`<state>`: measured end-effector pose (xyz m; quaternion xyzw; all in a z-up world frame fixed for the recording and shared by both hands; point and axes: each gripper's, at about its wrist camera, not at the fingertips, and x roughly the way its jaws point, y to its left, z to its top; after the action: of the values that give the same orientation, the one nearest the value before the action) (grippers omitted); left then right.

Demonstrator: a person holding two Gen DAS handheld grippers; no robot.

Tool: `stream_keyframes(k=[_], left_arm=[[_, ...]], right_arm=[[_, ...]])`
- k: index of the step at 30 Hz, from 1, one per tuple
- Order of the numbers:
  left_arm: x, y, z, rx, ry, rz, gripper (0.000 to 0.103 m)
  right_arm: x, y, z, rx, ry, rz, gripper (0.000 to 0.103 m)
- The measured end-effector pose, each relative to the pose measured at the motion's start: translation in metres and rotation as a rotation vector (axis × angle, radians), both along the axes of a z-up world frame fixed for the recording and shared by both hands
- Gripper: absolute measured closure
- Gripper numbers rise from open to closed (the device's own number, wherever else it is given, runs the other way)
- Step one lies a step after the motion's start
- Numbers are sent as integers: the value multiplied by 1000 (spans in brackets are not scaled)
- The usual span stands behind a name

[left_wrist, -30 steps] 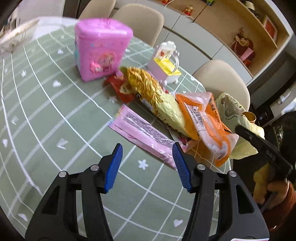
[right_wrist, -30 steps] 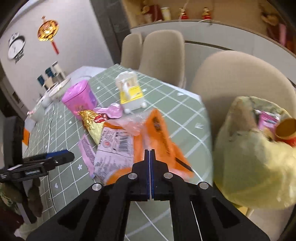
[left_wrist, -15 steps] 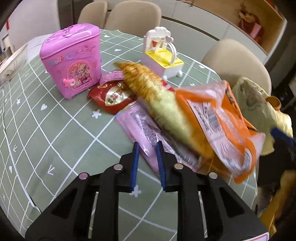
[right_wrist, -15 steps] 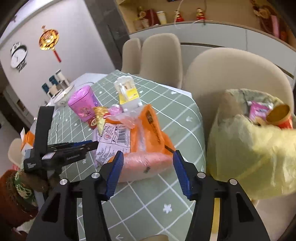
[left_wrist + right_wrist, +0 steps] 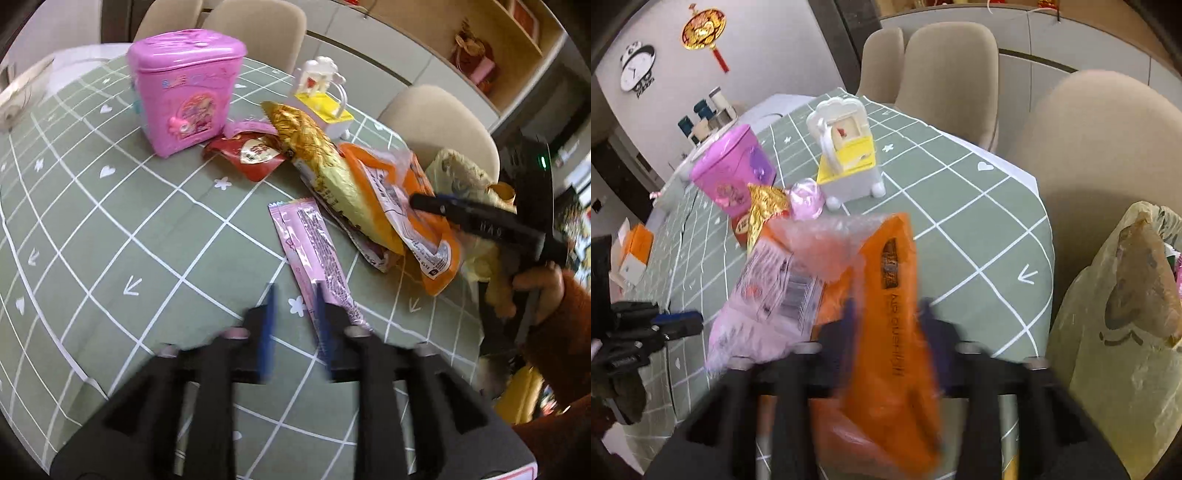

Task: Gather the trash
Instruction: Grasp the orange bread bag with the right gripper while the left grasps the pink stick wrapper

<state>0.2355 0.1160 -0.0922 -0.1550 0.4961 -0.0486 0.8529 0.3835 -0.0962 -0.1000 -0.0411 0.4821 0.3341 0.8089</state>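
Wrapper [image 5: 314, 254] on table [image 5: 110, 240], seemingly left of snack bags [image 5: 369, 192].

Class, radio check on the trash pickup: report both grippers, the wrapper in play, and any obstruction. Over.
Right gripper just closing around orange snack bag. Left gripper reopening, empty, beside pink wrapper. Yellow trash bag at table edge. Path clear.

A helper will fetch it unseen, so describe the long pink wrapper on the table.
On the green checked tablecloth, find the heap of snack bags beside the pink box. The pink wrapper lies flat just apart from the heap: long, narrow and shiny, unlike the crumpled orange bag and gold bag.
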Motion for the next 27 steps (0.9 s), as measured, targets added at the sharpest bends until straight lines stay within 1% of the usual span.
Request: stream_keyframes(k=[1, 4, 9, 11, 13, 14, 16, 17, 19, 21, 23, 26, 27], left_arm=[[0, 1, 1, -11, -7, 10, 63], [5, -3, 2, -11, -6, 12, 60], [18, -18, -5, 61, 26, 17, 60], [24, -26, -10, 104, 45, 29, 60], [27, -34, -10, 150, 41, 42, 61], [29, -37, -10, 177, 42, 46, 64], [30, -42, -10, 207, 41, 42, 84], [30, -43, -10, 202, 42, 37, 84], [27, -44, -9, 163, 46, 30, 91], [22, -46, -5, 163, 36, 22, 93], [12, -49, 2, 153, 21, 8, 93], [-1, -51, 9, 126, 11, -2, 93], [-3, -52, 10, 120, 11, -2, 93]], right_arm=[[-4, -3, 4, 2, -16, -7, 93], [-20, -19, 19, 30, -50, -59, 96], [-46, -57, 39, 55, -68, -191, 96], [-53, -69, 42, 65, -63, -232, 96], [-64, -83, 44, 80, -50, -267, 96], [-69, -87, 44, 77, -49, -270, 96], [-79, -92, 43, 72, -49, -271, 96], [-82, -93, 43, 75, -43, -270, 96], [-92, -96, 42, 87, -29, -265, 96], [-101, -96, 41, 91, -22, -255, 96], [-108, -94, 39, 89, -8, -244, 96], [-114, -94, 30, 131, 46, -216, 95], [-116, -93, 27, 134, 53, -218, 93]])
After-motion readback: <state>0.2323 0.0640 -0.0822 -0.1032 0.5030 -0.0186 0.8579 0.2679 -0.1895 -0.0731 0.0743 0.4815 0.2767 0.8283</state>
